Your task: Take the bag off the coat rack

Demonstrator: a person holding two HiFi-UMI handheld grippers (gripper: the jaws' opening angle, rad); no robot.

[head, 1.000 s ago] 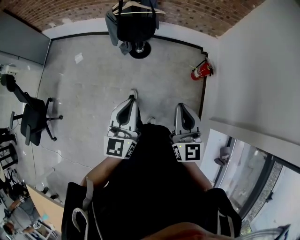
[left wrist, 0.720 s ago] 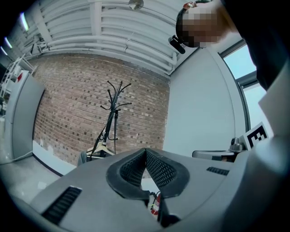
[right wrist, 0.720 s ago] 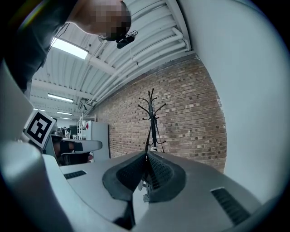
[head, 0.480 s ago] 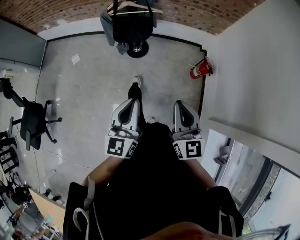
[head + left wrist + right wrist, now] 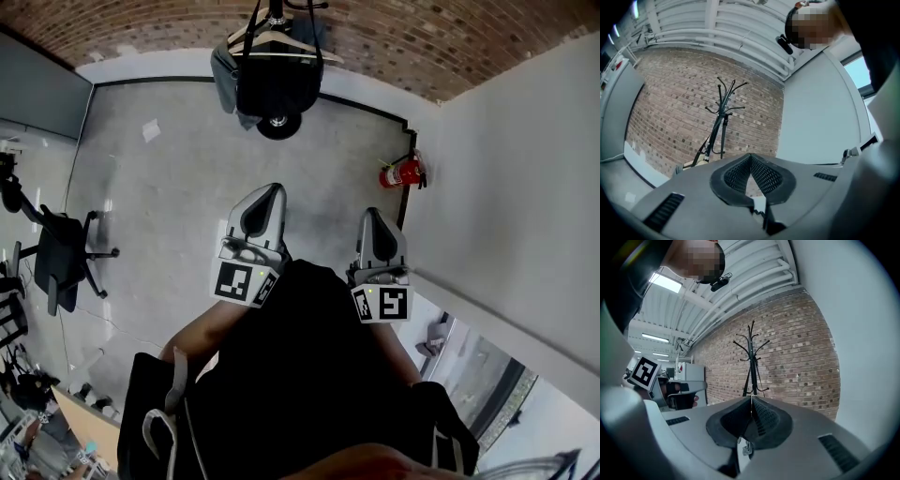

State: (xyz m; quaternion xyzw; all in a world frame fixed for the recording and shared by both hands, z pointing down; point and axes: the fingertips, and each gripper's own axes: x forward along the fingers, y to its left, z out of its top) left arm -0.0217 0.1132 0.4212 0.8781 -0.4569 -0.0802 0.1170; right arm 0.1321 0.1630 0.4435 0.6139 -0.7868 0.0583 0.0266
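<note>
A black bag (image 5: 272,84) hangs on the black coat rack (image 5: 277,14) by the brick wall, far ahead of me in the head view. Beside it hang a grey garment (image 5: 223,67) and a wooden hanger (image 5: 281,39). My left gripper (image 5: 270,188) and right gripper (image 5: 372,213) are held side by side in front of my body, well short of the rack. Both are shut with nothing between their jaws. The left gripper view shows the coat rack (image 5: 723,115) above the shut left gripper (image 5: 750,156). In the right gripper view, the coat rack (image 5: 751,357) stands straight over the shut right gripper (image 5: 751,399).
A red fire extinguisher (image 5: 401,173) sits at the foot of the white wall (image 5: 506,187) on my right. A black office chair (image 5: 61,258) stands on the concrete floor to my left. The rack's round base (image 5: 278,125) rests near the wall.
The view has tipped up, so more of the rack and wall shows. My forward foot has dropped out of sight. Both grippers stay shut, the left a little higher.
</note>
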